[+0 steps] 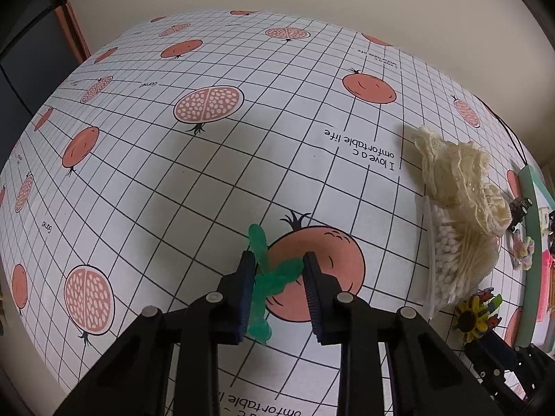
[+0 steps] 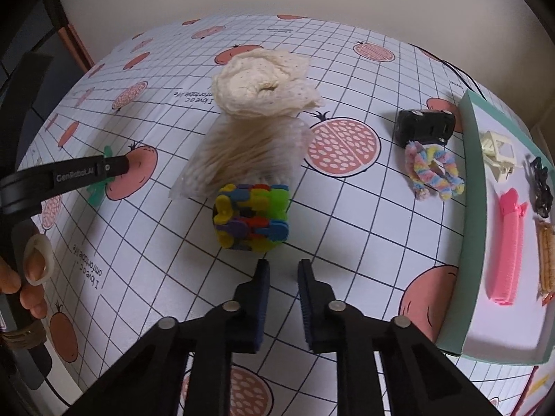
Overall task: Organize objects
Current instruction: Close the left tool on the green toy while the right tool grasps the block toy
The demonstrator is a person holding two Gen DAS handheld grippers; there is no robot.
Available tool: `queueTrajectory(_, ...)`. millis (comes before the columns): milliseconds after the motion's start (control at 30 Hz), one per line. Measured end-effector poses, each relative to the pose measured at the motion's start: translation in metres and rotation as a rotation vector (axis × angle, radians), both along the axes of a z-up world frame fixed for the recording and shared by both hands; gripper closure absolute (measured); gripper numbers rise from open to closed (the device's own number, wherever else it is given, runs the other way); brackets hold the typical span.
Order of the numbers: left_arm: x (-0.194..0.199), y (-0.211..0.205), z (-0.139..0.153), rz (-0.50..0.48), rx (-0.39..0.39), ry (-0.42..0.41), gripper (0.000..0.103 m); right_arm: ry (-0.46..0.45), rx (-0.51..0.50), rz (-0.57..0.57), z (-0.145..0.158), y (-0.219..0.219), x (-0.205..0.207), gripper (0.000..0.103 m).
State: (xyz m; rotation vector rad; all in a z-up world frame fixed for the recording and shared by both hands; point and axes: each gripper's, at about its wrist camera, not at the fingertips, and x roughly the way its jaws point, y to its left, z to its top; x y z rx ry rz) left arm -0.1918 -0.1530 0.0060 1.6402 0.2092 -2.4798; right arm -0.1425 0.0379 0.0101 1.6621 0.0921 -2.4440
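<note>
Fingers of the left gripper [image 1: 279,279] stood apart around a green translucent piece [image 1: 269,277] lying on the tablecloth [image 1: 138,173]; left pad touching it, right pad at its tip, jaws not visibly closed on it. Whether it was truly gripped, could not tell.

Right gripper [image 2: 282,286] empty, fingers narrowly parted, hovering just short of the multicoloured block cluster [image 2: 251,220].

Landmark: teal tray [image 2: 471,215]. Inside it lay a pink comb [image 2: 506,246], a cream clip and a dark clip. Just outside its wall sat the black toy car [image 2: 425,126] and the pastel fuzzy loops [image 2: 433,170]. Farther off, beyond the block cluster, the bag of cotton swabs [image 2: 242,156] lay under a cream lace bundle [image 2: 263,83]. The green piece lay farthest from the tray of all.

Risks, as judged: the green piece looked thin and soft, so an off-centre pinch could let it twist or slip free during the long carry to the tray. A right grip on one corner of the cluster might shed loose pieces.
</note>
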Motion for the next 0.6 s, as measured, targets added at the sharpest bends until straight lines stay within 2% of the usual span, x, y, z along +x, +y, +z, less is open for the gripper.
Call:
queueTrajectory(200,-0.001,-0.001,-0.001,0.002,0.000,-0.002,0.075,-0.008,-0.034,-0.013,0.000,0.011,-0.001,0.090)
queueTrajectory(433,-0.001,-0.002,-0.001,-0.001,0.002,-0.003,0.075,-0.002,-0.058,-0.032,0.002,0.024,-0.003,0.088)
queueTrajectory(533,-0.001,-0.003,-0.001,0.003,0.008,-0.001,0.075,0.013,-0.070,-0.037,0.005,0.027,-0.003,0.068)
queueTrajectory(567,-0.001,-0.003,-0.001,0.006,0.012,0.000,0.075,0.020,-0.070,-0.035,0.006,0.027,-0.003,0.056)
queueTrajectory(600,-0.001,-0.003,-0.001,0.009,0.015,0.000,0.075,0.035,-0.067,-0.031,0.009,0.025,-0.002,0.052)
